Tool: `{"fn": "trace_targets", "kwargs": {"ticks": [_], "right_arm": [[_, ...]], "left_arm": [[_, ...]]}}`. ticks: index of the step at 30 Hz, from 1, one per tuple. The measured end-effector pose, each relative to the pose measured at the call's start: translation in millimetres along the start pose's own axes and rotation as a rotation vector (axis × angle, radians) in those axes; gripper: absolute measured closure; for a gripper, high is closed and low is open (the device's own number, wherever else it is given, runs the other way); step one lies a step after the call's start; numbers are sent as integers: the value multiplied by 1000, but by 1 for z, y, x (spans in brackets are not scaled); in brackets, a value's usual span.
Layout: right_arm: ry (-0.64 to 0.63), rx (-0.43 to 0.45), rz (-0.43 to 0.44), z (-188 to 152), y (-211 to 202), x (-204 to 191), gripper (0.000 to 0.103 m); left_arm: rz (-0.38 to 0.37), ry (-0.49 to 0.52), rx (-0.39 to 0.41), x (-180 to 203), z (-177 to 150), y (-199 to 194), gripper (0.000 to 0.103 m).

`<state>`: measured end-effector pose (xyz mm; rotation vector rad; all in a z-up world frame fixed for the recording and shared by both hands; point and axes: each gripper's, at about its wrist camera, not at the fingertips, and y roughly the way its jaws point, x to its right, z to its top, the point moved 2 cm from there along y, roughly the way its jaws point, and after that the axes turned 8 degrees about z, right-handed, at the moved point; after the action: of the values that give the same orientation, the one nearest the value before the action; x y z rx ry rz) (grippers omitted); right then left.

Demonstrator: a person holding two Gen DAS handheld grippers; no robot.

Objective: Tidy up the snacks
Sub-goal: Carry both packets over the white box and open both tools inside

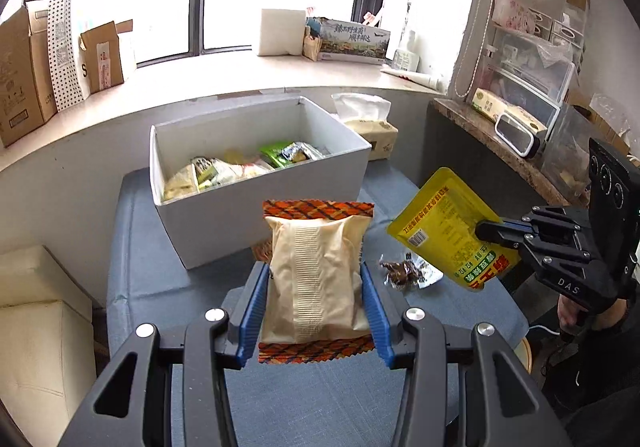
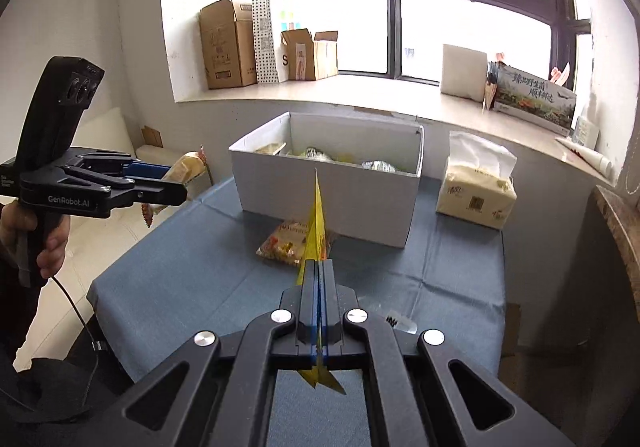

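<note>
Blue-clothed table [image 1: 168,279] under a window; white bin [image 1: 260,183] holds snacks. Left gripper [image 1: 316,311] pinches a beige cracker pack [image 1: 316,271]. Right gripper [image 2: 318,287] clamps a yellow pouch [image 1: 444,231], edge-on in its own view. Only the left view shows a brown candy wrapper [image 1: 404,273].

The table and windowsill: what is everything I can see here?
bin: 1, white, table's far side, snacks inside
tan packet: 1, held in left gripper
yellow pouch: 1, held in right gripper
clear packet: 1, before bin
brown candy: 1, on cloth
tissues: 1 pack, cream, beside bin
cloth: 1, blue, covers table
cartons: several, brown, windowsill
left gripper: 1, black, blue pads
right gripper: 1, black, shut
</note>
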<state>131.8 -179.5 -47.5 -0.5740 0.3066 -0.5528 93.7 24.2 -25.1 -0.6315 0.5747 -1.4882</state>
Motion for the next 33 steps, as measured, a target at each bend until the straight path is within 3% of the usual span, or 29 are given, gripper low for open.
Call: {"fn": "trace_targets", "kwargs": {"ticks": [7,11,14,19,24,27,28,29,30,32,33], "right_arm": [[-79,74,-46,70,11,3,103],[-54,106,-54,117,32,18,103],[-91,120,-95,151,52,26,103],[-76,104,-103,189,91,39,103],[-72,70,-100,196,123,46,103],[-71,47,-114,194,140,51,102],[-65,38,-124,195,146,55,101],[-60,37,-139,194,149,59,86],[-60,38,-163,194,152,62,44],[-44,43,-187,190,154,70,0],[-36,41,-173,188,154,73,0]], "left_arm": [[56,-13,87,-27,70,-13,53],[95,-20,125,-47,116,10,52],[119,-51,98,-66,140,42,52],[161,-80,31,-91,153,100,52],[158,-102,-35,-99,142,142,52],[142,-110,-68,-103,137,159,42],[144,-116,-81,-104,136,164,24],[150,-120,-87,-105,135,166,5],[158,-124,-81,-105,134,166,0],[158,-132,-72,-108,132,164,0],[156,-135,-74,-109,131,163,0]]}}
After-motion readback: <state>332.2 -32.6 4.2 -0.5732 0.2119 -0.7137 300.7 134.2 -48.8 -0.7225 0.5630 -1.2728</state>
